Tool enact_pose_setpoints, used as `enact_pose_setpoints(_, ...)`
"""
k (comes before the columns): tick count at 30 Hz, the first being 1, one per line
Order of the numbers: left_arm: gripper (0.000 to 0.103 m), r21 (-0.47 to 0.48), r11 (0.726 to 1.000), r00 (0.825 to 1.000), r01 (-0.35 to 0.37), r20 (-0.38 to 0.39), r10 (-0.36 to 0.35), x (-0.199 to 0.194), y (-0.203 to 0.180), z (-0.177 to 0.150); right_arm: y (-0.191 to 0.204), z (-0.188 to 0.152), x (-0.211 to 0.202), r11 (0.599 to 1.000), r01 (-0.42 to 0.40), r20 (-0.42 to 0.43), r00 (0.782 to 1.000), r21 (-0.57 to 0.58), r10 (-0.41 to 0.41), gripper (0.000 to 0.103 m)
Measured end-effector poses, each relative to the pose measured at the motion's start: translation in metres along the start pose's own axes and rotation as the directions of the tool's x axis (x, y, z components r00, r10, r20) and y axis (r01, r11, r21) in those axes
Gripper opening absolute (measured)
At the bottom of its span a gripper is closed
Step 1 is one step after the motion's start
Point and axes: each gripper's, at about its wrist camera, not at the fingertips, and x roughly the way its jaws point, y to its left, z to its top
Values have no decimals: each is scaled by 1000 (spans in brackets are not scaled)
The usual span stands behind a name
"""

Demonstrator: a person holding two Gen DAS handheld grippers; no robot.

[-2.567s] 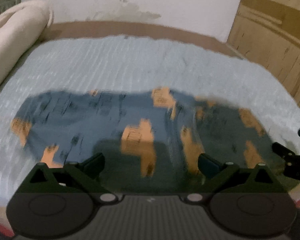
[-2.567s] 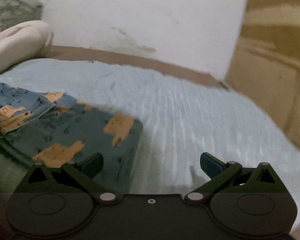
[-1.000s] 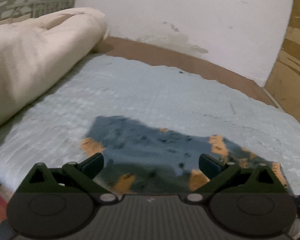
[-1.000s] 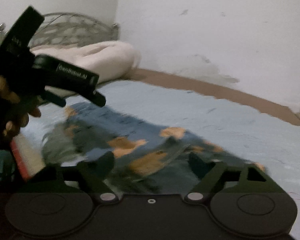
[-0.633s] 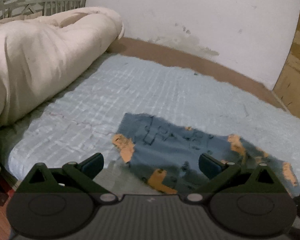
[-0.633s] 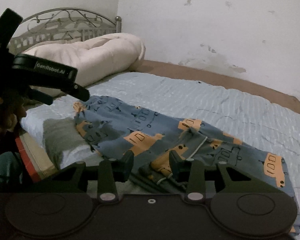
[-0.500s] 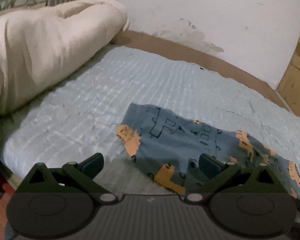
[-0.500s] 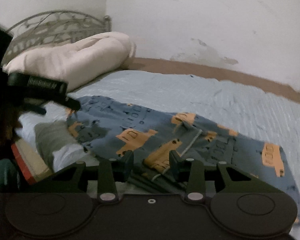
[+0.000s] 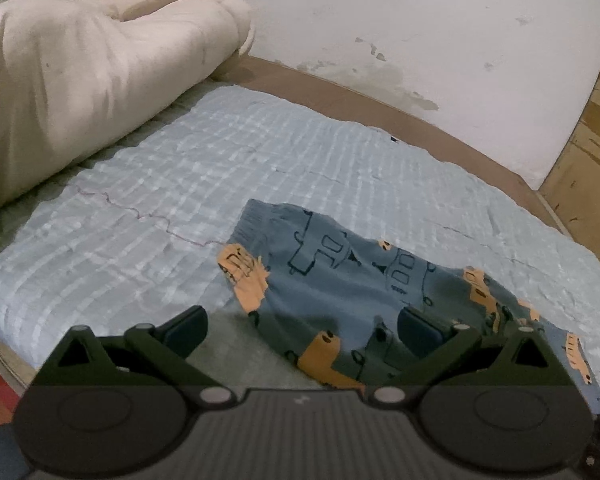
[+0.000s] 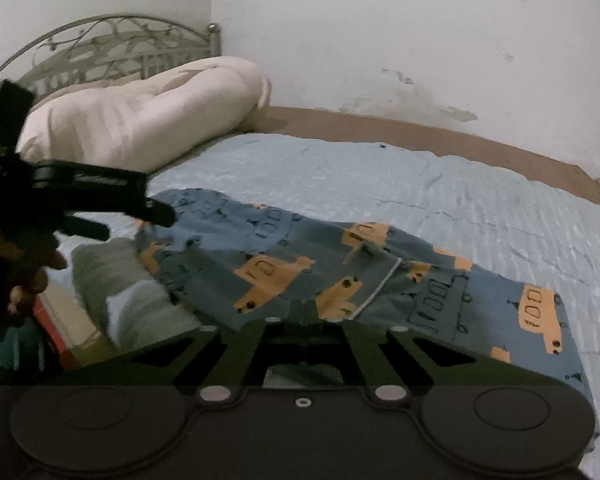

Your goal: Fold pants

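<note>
Right tool (image 10: 309, 312) pinches the pants' (image 10: 340, 272) near edge; left tool (image 9: 300, 326) hovers wide apart. Thin grip — layers may slip, skewing the fold.

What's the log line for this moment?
left gripper: open, above pants | right gripper: shut on blue truck-print pants | light-blue quilted bedspread

Hidden behind the left gripper (image 9: 302, 326)'s dark body: the near edge of the blue-grey cotton pants with orange vehicle prints (image 9: 352, 280). Cut off at the left edge: the rolled cream quilted blanket (image 9: 80, 76). Blurred in the right wrist view: lettering on the black left gripper (image 10: 138, 210). Covered by the right gripper (image 10: 308, 308)'s closed fingertips: the pinched fabric fold.
</note>
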Motion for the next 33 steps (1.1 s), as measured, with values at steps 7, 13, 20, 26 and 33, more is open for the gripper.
enact_pose_setpoints(7, 103, -11, 1000, 1000, -5, -4, 5, 7, 6, 1, 7, -6, 4, 999, 18, -15, 1000, -38, -18, 9)
enact_pose_setpoints(13, 103, -62, 998, 1000, -1, -3, 1, 25, 18, 3, -1, -2, 6, 998, 59, 16, 998, -1, -59, 40)
enact_pose_setpoints(20, 103, -110, 993, 997, 52, 62, -45, 30, 27, -4, -14, -8, 22, 963, 267, 34, 963, 39, -268, 85)
enact_pose_setpoints(26, 102, -127, 988, 993, 91, 92, -79, 40, 28, 1, -18, -16, 38, 947, 319, 17, 947, 26, -320, 102)
enact_pose_setpoints(33, 96, 11, 998, 988, 63, 138, -64, 39, -3, 0, -16, -22, 42, 943, 332, 23, 943, 11, -332, 102)
